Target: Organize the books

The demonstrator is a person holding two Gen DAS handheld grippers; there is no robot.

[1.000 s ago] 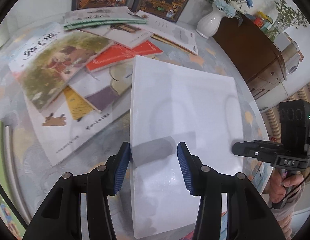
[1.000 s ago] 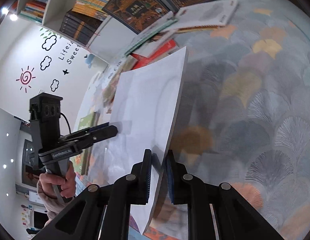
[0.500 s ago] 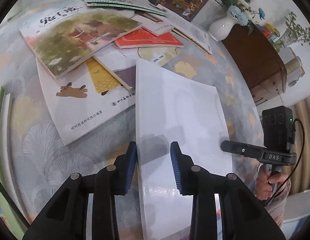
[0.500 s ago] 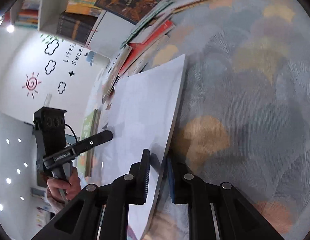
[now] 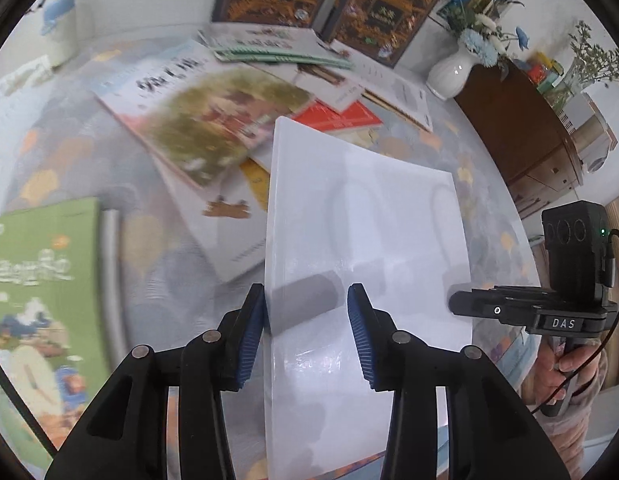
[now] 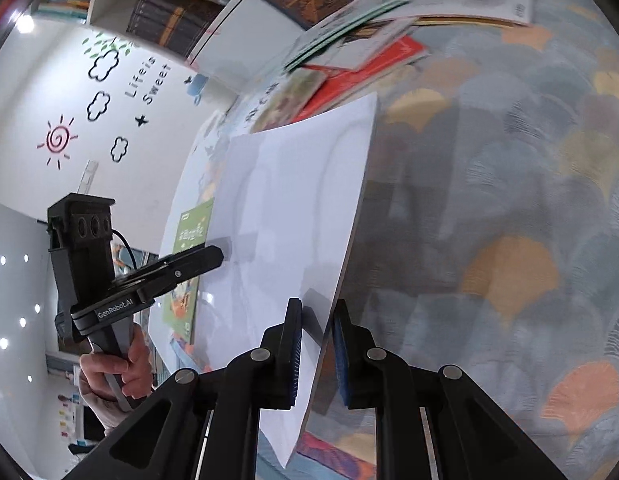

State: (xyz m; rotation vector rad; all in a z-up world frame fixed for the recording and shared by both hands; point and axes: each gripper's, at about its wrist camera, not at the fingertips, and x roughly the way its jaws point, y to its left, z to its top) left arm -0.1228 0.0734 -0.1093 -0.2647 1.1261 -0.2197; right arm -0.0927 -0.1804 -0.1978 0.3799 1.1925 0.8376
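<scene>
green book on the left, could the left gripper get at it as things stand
Probably not right away. The left gripper has its jaws around the white book's edge, which the right gripper also clamps. The green book lies uncovered beside it, so the path looks free once it lets go.

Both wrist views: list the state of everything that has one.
white book, closed, raised and tilted.
right gripper, shut on the white book's edge.
left gripper, open at the opposite edge, jaws just opened wider.
green book, closed, lying flat.
vase, upright.
</scene>
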